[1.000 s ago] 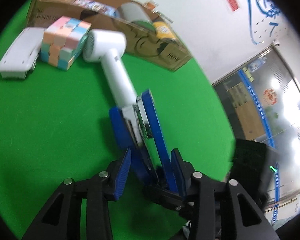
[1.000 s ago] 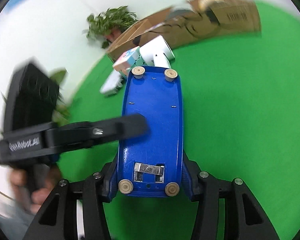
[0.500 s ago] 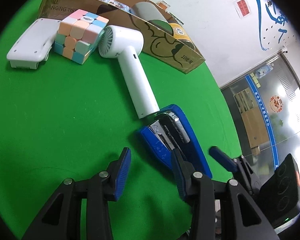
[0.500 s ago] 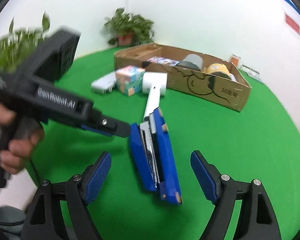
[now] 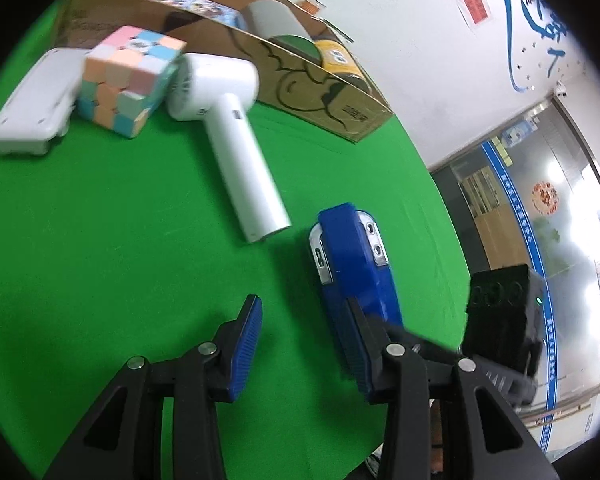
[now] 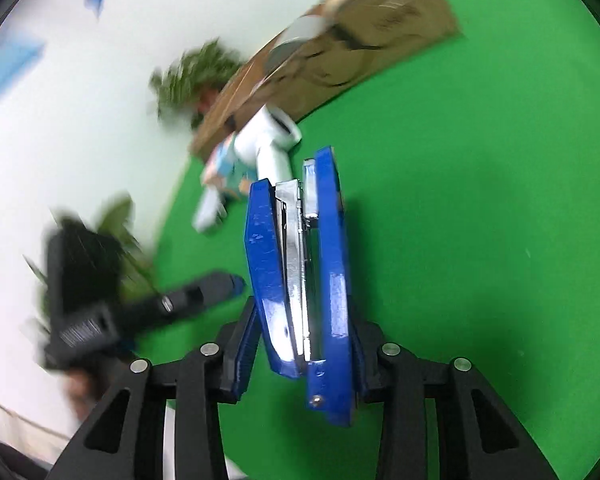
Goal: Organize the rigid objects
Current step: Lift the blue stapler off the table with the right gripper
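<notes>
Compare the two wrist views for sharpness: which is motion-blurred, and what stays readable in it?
Left wrist view: mostly sharp; the white hair dryer and pastel puzzle cube are only slightly soft, with bright glare on the glass partition at right. Right wrist view: background heavily smeared, cardboard box and potted plant streaked; only the blue stapler between the closing right gripper fingers stays crisp.

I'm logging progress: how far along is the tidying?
Done: a tape roll and a can sit in the box. In hand: the right gripper is closing on the blue stapler. Left: the white fan, cube and white case lie on the green table; the left gripper is empty.
</notes>
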Tool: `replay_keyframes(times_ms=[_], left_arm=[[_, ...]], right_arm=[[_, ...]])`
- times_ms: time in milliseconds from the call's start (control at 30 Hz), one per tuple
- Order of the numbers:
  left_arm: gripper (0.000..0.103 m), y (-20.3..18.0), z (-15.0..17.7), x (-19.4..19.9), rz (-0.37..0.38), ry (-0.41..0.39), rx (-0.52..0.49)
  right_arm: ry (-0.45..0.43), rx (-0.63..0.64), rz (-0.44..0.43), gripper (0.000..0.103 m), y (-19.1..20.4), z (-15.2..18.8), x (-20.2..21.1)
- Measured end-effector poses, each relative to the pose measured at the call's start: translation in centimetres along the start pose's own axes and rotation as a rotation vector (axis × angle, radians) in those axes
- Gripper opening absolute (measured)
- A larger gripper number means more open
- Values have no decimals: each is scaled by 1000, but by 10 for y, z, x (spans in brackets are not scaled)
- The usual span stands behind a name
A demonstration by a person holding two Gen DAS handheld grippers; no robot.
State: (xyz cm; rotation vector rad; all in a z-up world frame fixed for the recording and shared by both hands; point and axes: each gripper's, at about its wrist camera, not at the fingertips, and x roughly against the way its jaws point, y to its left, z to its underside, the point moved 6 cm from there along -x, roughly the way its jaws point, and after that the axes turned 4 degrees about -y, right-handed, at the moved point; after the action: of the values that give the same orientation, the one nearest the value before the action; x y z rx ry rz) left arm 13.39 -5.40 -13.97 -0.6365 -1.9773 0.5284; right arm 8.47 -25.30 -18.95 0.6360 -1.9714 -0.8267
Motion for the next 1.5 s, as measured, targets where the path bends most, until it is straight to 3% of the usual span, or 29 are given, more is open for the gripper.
replay_keyframes(times_ms=[133, 200, 400, 533, 633, 700, 733, 767, 867, 967, 1067, 1300, 1500], left_arm=[[72, -15, -8, -12, -3, 9, -30], [74, -20, -10, -20, 2, 23, -27], [73, -33, -11, -53, 53, 112, -26], [73, -38, -8, -68, 102, 155, -15], [73, -41, -8, -70, 119, 159, -23], [73, -40, -7, -70, 126, 158, -17], [73, -40, -7, -70, 129, 157, -14], [73, -41, -6, -71, 131, 158, -16], [72, -45, -3, -73, 135, 159, -18], [70, -48, -3, -76, 122, 162, -25], [58, -51, 0, -81, 151, 191, 2], [54, -55, 5, -74, 135, 162, -16], [54, -67, -20, -32, 158, 59, -47]], right_arm=[[-86, -7, 99, 65, -17, -13, 20], [-158, 82, 214, 89, -14, -17, 35], [-183, 445, 398, 89, 27, 0, 27], [-195, 593, 518, 88, 36, 16, 12], [-156, 580, 555, 76, 26, 31, 9], [-163, 593, 589, 61, 23, 35, 6], [-163, 592, 586, 59, 23, 37, 5], [-158, 589, 570, 51, 24, 39, 4], [-168, 516, 530, 51, 21, 38, 5], [-165, 370, 424, 51, 16, 33, 10], [-157, 289, 361, 50, 12, 32, 12], [-149, 282, 332, 50, 18, 33, 7], [-223, 378, 299, 50, 64, 11, 26]])
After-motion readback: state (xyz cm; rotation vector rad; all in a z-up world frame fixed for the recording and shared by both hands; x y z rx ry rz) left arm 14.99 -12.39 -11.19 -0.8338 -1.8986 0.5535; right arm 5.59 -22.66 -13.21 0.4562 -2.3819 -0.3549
